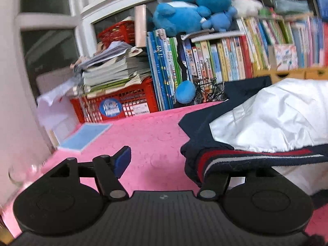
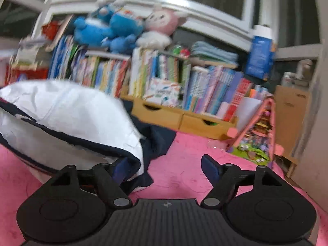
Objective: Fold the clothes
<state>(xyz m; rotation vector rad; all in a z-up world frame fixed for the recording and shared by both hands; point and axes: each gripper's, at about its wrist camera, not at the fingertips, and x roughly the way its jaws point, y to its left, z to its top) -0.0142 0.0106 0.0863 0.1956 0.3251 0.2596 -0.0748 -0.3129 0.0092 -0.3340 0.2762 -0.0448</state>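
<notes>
No writing on the book spines (image 1: 207,59) or crate sticker (image 1: 110,107) is legible. Both grippers are spread wide: the left gripper (image 1: 164,160) has the white-and-navy jacket (image 1: 266,123) draped over its right finger on the pink table (image 1: 155,131), while the right gripper (image 2: 164,164) has the hem over its left finger.

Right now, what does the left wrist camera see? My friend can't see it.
The open left claw sits on a pink table, its right finger under a navy-and-white jacket. Behind are books, a red crate and blue plush toys.

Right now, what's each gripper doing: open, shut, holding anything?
Left gripper: open, jaws wide; jacket hem drapes over one finger.
Right gripper: open; jacket edge lies against one finger, not clamped.
</notes>
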